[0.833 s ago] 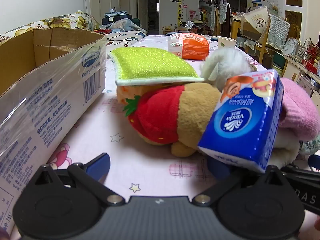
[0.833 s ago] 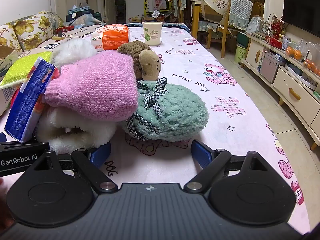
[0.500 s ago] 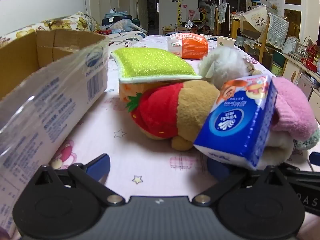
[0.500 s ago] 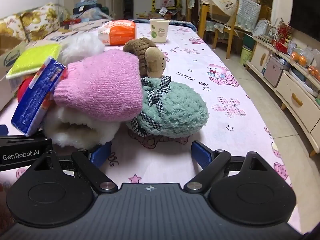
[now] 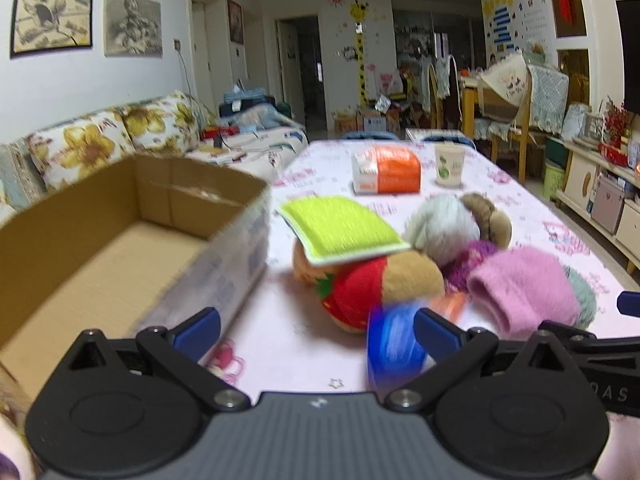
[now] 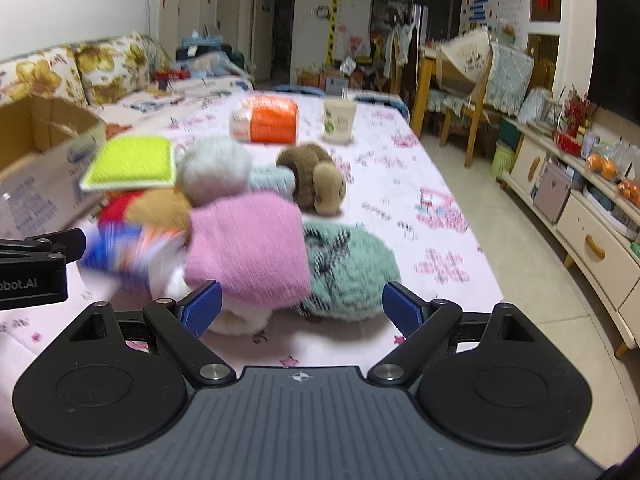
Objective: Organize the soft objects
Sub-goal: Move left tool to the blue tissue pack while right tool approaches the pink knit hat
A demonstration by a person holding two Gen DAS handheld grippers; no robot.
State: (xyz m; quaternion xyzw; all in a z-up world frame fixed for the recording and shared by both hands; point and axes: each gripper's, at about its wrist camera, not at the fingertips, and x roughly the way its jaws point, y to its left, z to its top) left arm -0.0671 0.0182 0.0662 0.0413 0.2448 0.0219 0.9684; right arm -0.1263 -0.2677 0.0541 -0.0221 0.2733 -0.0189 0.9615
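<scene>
Picking first: both grippers empty, left gripper (image 5: 316, 330) and right gripper (image 6: 302, 306) w/ jaws wide apart. Blue tissue pack (image 5: 394, 346) sits just ahead of left's right finger; cardboard box (image 5: 120, 240) ahead-left. Center on pack, squeeze gently, then swing left.

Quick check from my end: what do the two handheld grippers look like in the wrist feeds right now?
Both match: the left gripper and right gripper have a ribbed grey body, two round black housings, black linkage arms with silver pivot screws, and blue finger pads. The left one's black side, seen from the right wrist, carries white lettering ending "bot.AI". No cables or sleeves show.
</scene>
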